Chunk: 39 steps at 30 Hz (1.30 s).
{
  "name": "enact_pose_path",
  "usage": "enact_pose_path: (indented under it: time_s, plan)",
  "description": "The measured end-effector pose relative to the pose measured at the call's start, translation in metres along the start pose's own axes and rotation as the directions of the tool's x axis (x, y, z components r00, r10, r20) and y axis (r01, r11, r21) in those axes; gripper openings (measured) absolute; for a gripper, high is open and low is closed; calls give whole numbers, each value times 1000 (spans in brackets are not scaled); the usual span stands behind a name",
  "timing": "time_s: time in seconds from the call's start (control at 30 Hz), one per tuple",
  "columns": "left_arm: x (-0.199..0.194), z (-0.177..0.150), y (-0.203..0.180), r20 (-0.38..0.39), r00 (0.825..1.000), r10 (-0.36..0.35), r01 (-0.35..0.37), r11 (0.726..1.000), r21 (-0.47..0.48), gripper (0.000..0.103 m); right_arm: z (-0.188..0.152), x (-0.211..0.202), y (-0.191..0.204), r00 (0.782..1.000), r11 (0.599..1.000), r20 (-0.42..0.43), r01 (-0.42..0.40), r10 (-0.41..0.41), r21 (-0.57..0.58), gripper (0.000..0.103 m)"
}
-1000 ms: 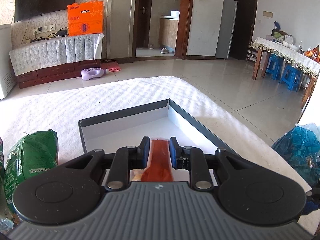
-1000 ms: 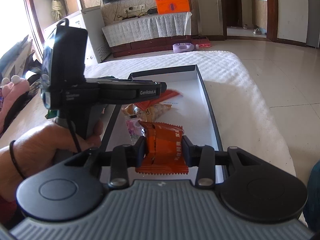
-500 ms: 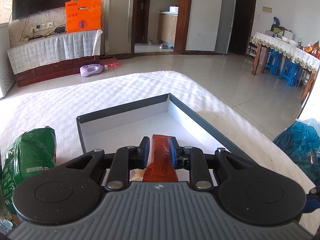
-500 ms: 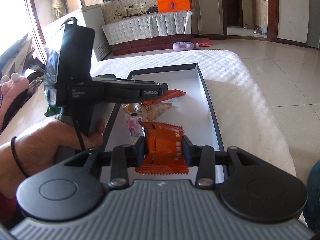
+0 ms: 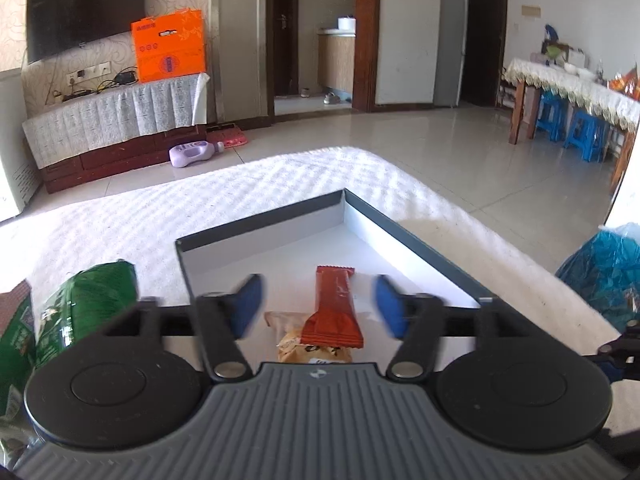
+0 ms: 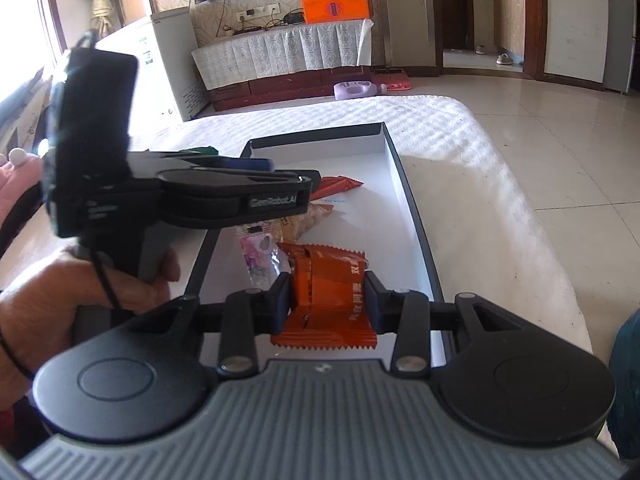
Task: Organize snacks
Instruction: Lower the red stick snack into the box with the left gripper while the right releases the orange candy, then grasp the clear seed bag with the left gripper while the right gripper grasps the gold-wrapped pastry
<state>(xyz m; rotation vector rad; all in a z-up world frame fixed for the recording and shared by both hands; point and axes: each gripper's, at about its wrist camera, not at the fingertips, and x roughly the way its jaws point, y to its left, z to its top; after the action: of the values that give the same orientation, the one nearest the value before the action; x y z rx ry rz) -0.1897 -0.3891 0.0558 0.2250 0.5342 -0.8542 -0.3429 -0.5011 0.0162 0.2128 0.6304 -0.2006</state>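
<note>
Here the left gripper [image 5: 316, 306] has its blue pads [image 5: 249, 305] spread wide, blurred at the tips, with nothing between them; the red snack bar [image 5: 334, 307] lies in the gap at the lower centre of the left wrist view, its near end propped on a tan wafer packet [image 5: 316, 350] inside the white box [image 5: 260, 234]. In the right wrist view the right gripper [image 6: 329, 300] is closed narrow on an orange snack packet [image 6: 326, 298], held at the lower centre of the frame above the near end of the box. A pale pink candy wrapper [image 6: 258, 254] sits just left of it.

The risks, as I judge them: the red bar rests tilted on another packet and could slide or be dragged if the left fingers brush it on the way out. The orange packet is soft and crumpled in the grip; released from height or too near the dark rim, it may land across the edge or bounce onto the white quilted cover [image 6: 472, 148]. The left tool fills the middle left of the right view, so the two grippers could collide over the narrow box. A green bag [image 5: 86, 308] waits outside, at the lower left of the left view.
</note>
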Motion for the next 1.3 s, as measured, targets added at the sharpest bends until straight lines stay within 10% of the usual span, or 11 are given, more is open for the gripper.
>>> enact_pose_path:
  time_s: [0.93,1.3]
  plan:
    - [-114,-44,36,29,995,95,-95,995,-9,77,2,17,20,998,997,-2,69,-69,22,46]
    - [-176,-94,92,-14,964,267,-267,963,-37,77,9,10,85,988,988,82,-125,133,-91,45]
